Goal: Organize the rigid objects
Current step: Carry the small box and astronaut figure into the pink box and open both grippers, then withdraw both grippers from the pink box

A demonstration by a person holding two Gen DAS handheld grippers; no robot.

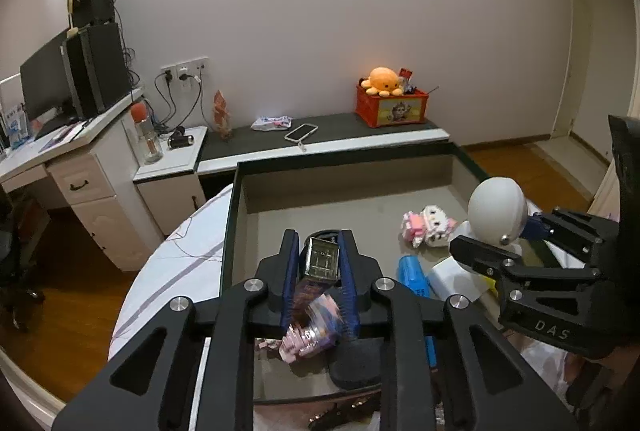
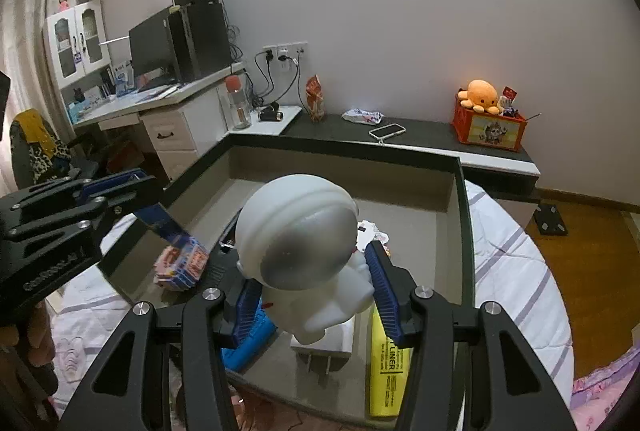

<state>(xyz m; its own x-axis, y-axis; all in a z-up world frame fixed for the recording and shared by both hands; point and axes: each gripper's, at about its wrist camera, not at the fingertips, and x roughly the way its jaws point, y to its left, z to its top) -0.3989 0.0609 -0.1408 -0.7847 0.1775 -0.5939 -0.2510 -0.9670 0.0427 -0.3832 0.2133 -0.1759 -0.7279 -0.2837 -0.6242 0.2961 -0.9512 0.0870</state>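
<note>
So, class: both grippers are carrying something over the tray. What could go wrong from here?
1. The astronaut figure is top-heavy; the right gripper clamps only its body, so it might tip.
2. The flat packet dangles loosely from the left gripper and may slip.
3. The tray floor is crowded: the yellow highlighter lies beneath.
</note>
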